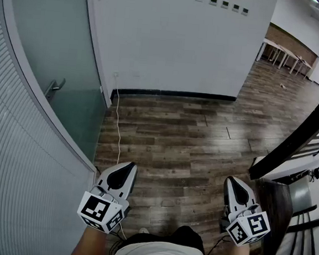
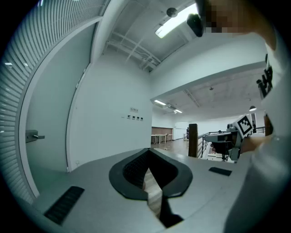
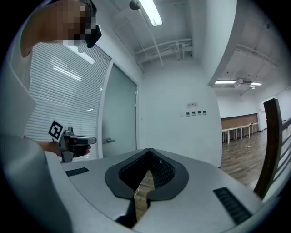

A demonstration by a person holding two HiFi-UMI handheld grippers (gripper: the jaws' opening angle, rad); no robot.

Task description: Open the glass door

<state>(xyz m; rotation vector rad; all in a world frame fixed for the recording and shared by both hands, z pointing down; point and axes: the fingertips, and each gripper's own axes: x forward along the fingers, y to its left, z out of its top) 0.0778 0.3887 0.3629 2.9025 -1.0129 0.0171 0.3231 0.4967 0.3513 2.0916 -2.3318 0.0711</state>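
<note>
Frosted grey-green glass door (image 1: pixel 60 60) ahead-left of the white, black-padded left gripper (image 1: pixel 127 168); finely striped grey panel (image 1: pixel 16 184) beside it; streaky brown plank floor (image 1: pixel 185 148) under the matching right gripper (image 1: pixel 233 182).

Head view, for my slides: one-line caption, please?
Grey left gripper and right gripper, shut and empty, short of the frosted glass door with metal lever handle.

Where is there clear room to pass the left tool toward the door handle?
Free: bare wood floor between the white cable and the dark chair, and the air between the left tool and the door handle. Crowded at right: chair and railing.
</note>
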